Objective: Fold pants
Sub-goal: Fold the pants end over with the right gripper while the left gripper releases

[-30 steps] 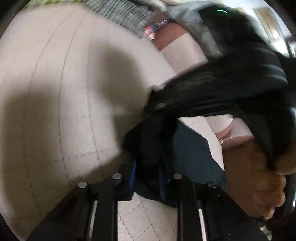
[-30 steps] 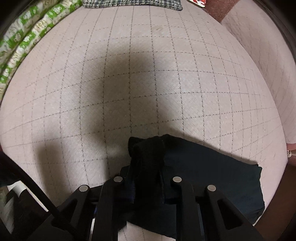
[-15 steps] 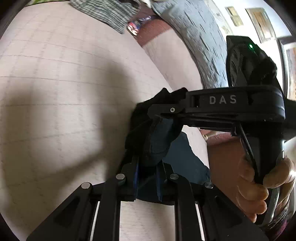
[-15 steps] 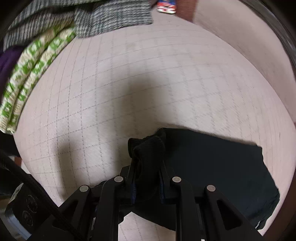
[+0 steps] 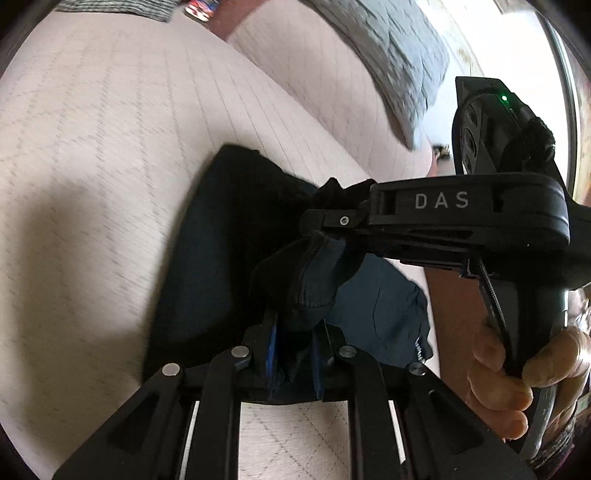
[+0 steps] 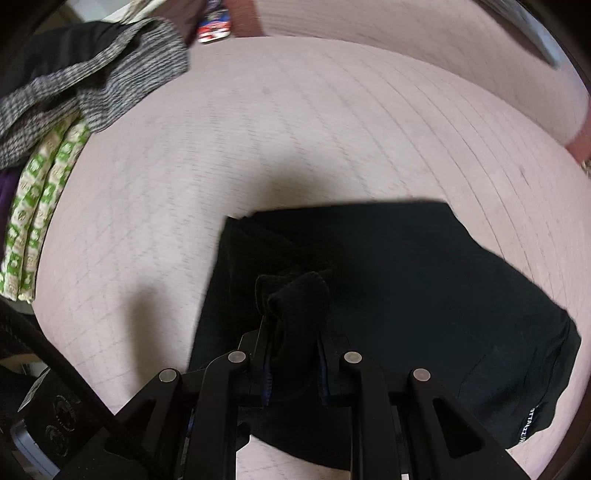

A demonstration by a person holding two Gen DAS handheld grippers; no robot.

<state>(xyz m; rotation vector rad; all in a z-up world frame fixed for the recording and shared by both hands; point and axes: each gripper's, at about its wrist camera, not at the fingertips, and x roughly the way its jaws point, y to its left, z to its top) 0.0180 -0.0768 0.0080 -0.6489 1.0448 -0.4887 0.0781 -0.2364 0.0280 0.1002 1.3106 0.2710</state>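
Note:
The dark navy pants [image 6: 424,280] lie folded on a pale quilted bed [image 6: 332,122]; they also show in the left wrist view [image 5: 221,266]. My left gripper [image 5: 293,343] is shut on a bunched edge of the pants. My right gripper [image 6: 293,354] is shut on another bunch of the same edge. In the left wrist view the right gripper [image 5: 332,225] comes in from the right, marked DAS, close above my left one, with a hand [image 5: 517,369] on its handle.
A grey knit garment [image 6: 110,77] and a green-and-white patterned cloth [image 6: 40,195] lie at the bed's far left. A grey pillow [image 5: 399,62] sits at the back in the left wrist view. A red and blue packet [image 6: 216,22] lies beyond the bed.
Both grippers have carried the held edge over the lower part of the pants, so more dark cloth now lies under and ahead of them. Both stay shut on the cloth.

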